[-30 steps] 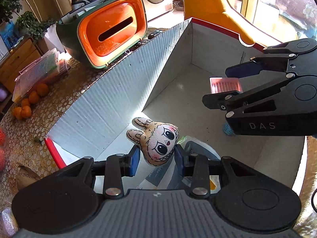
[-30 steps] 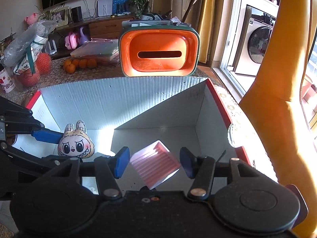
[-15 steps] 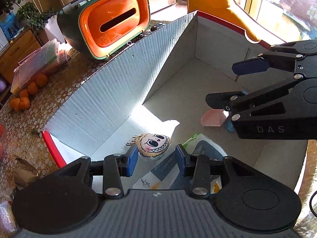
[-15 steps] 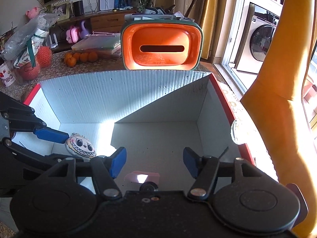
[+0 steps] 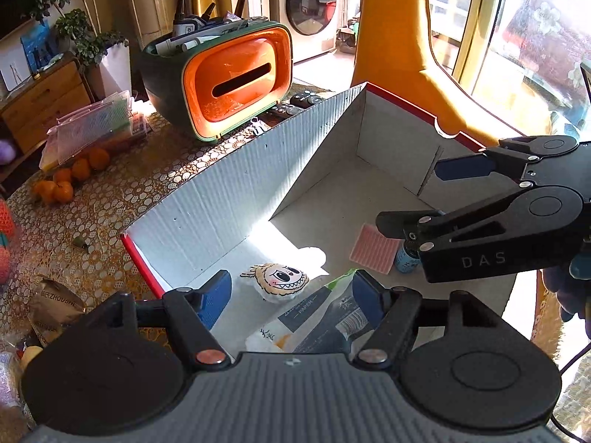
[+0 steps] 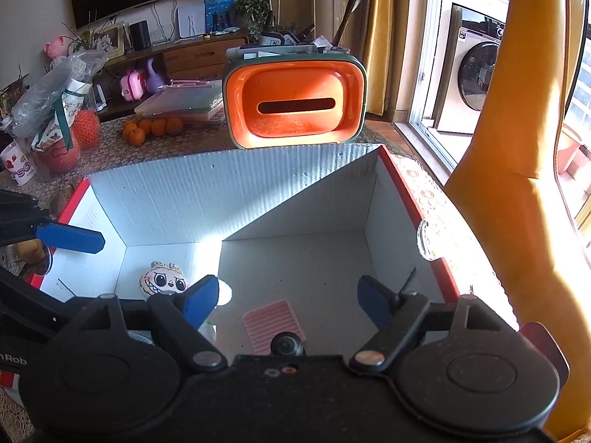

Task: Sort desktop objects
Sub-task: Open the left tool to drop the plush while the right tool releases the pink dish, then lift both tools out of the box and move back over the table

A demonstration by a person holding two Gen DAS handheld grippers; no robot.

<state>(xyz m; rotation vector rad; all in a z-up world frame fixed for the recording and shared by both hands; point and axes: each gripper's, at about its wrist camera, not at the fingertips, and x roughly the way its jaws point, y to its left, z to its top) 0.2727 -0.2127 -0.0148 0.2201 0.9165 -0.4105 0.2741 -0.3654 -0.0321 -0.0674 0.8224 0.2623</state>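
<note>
A big white cardboard box (image 5: 221, 199) (image 6: 229, 195) with red edges stands on the table. On its floor lie a small plush face toy (image 5: 275, 280) (image 6: 164, 282), a pink ribbed pad (image 5: 375, 249) (image 6: 271, 323), a tissue pack (image 5: 314, 313) and a small blue bottle (image 5: 405, 258). My left gripper (image 5: 291, 301) hovers above the toy and the tissue pack, its jaws opening with nothing between the pads. My right gripper (image 6: 288, 301) (image 5: 439, 195) hangs over the pink pad, jaws opening, nothing gripped.
An orange and green tissue holder (image 5: 229, 85) (image 6: 295, 103) stands behind the box, with remotes (image 5: 301, 101) beside it. Oranges (image 5: 62, 181) (image 6: 151, 127), plastic cases (image 5: 92, 129) and bags sit on the patterned tablecloth at left. A yellow chair (image 6: 517, 147) is at right.
Both grippers let go: the plush toy dropped from the left jaws and the pink pad from the right onto the box floor. Both jaws widened, and the left gripper rose.
</note>
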